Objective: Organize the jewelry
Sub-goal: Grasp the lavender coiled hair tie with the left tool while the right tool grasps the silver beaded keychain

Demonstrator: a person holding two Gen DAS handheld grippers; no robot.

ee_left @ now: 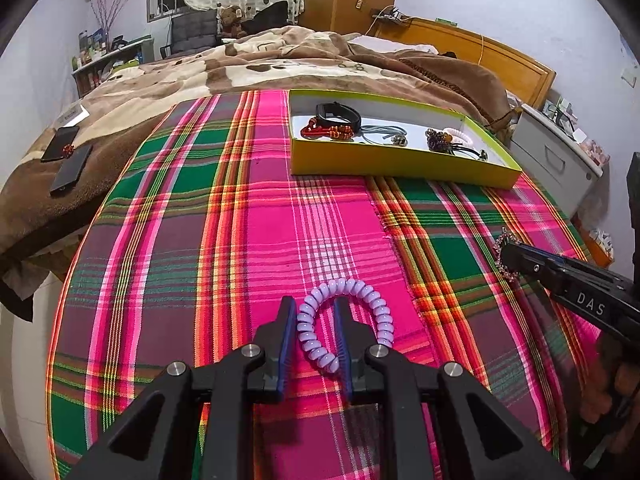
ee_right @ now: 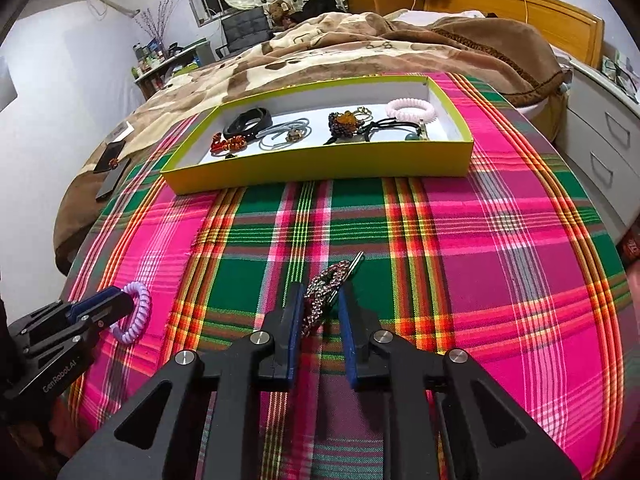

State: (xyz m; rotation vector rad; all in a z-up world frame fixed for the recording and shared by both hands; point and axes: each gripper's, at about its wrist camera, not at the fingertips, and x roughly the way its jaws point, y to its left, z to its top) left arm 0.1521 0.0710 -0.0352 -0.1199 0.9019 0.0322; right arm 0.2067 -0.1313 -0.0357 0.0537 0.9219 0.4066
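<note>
On the plaid cloth (ee_right: 460, 248), near of the yellow box (ee_right: 320, 164), our right tongs (ee_right: 320, 300) grip the beaded bracelet (ee_right: 324, 284); our left tongs (ee_left: 316, 312) stand open, one finger through the purple coil tie (ee_left: 344, 320). Box lies straight ahead.

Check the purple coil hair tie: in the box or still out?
Out. The purple coil hair tie lies on the plaid cloth, short of the yellow box, with one side of its loop between the left tool's fingers.

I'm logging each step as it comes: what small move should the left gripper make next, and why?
Probably close the left gripper: one finger sits inside the purple coil bracelet and one outside, so part of the coil lies between the open fingers on the plaid cloth, not yet pinched.
</note>
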